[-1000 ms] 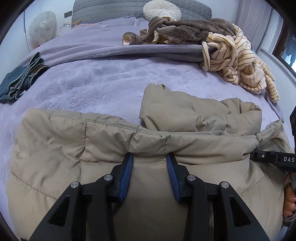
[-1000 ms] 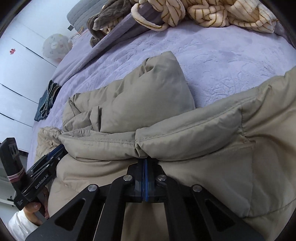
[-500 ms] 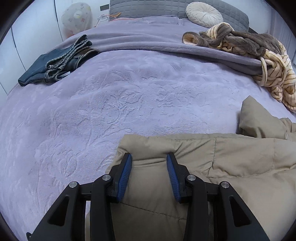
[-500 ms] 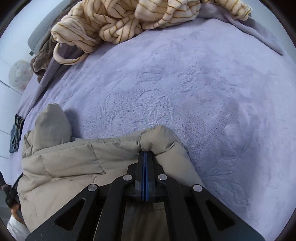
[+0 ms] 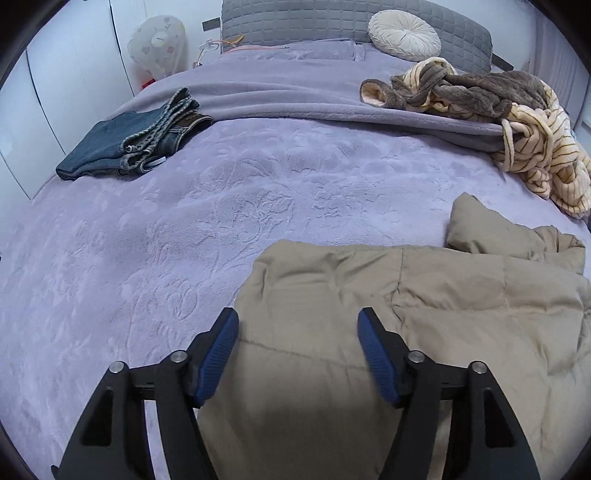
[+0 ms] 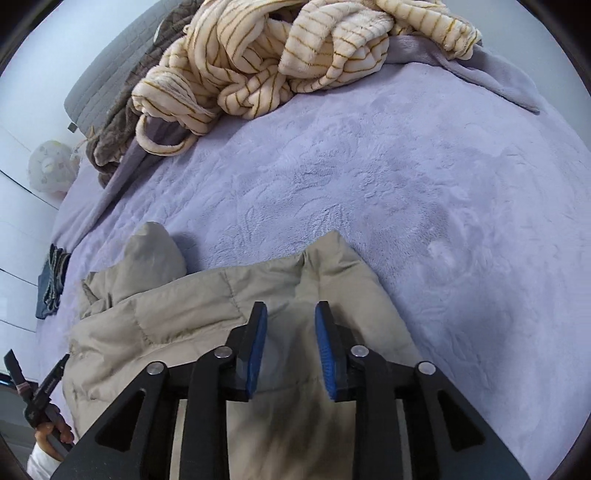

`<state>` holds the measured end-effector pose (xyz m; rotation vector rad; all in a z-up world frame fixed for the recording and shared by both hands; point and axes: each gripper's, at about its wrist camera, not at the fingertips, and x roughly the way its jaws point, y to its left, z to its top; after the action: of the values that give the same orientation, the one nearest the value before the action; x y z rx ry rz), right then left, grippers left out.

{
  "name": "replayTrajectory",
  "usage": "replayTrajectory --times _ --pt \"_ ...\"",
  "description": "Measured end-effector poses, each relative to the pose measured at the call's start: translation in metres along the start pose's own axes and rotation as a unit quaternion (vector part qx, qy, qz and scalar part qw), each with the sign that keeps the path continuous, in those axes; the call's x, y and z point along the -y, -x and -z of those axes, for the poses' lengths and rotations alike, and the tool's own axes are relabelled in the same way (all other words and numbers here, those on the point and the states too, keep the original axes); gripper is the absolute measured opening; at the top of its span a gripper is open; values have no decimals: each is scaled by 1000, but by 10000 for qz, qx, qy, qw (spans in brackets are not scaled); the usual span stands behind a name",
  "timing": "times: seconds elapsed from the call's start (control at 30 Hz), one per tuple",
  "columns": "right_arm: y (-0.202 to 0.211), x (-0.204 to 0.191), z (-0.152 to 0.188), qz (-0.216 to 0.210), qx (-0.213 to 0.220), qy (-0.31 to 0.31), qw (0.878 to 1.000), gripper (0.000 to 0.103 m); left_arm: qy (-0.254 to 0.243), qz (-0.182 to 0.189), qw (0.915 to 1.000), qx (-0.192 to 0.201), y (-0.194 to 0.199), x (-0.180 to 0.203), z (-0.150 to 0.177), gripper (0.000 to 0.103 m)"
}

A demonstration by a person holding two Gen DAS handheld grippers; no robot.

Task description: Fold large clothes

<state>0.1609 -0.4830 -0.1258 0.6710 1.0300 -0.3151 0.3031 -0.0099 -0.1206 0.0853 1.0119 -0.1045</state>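
Both grippers have let go since the earlier frames: half a second ago each still pinched an edge of the beige puffer jacket, and their jaws have just been opening, leaving the fabric free.

From the left wrist view, the left gripper (image 5: 297, 325) hangs with its blue pads (image 5: 218, 356) spread wide, touching nothing. The puffer jacket (image 5: 424, 314) lies flat on the lilac fleece blanket (image 5: 184, 229), its near left corner under and between the open pads, its bulk running off to the right. Folded jeans (image 5: 136, 142) sit far left near the wall. A brown and striped plush robe (image 5: 517, 136) is heaped at the far right, below a round cream cushion (image 5: 404, 35) against the grey headboard (image 5: 332, 20).

From the right wrist view, the right gripper (image 6: 290, 325) is parted over the jacket's (image 6: 177, 314) right corner, the pads clear of the cloth. The striped robe (image 6: 280, 62) fills the top. At the lower left a hand (image 6: 51, 434) holds the left gripper's handle beside the jacket.
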Motion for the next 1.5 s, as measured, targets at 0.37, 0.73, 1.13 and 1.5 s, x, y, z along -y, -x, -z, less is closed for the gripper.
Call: replayTrajectory --times 0.37,0.73,1.13,1.5 --pt "43 -12 58 -341 -240 -113 9991 58 -24 291 9988 -390 50 8 51 103" --pt "80 5 117 -472 -389 -510 9968 72 27 354 9977 -579 91 9 100 103" --pt "83 22 169 -677 -667 -1067 9897 83 365 535 9908 -1186 94 6 146 103" --pt "67 24 181 -970 -885 -1510 9798 103 523 622 9876 -1343 90 2 152 103"
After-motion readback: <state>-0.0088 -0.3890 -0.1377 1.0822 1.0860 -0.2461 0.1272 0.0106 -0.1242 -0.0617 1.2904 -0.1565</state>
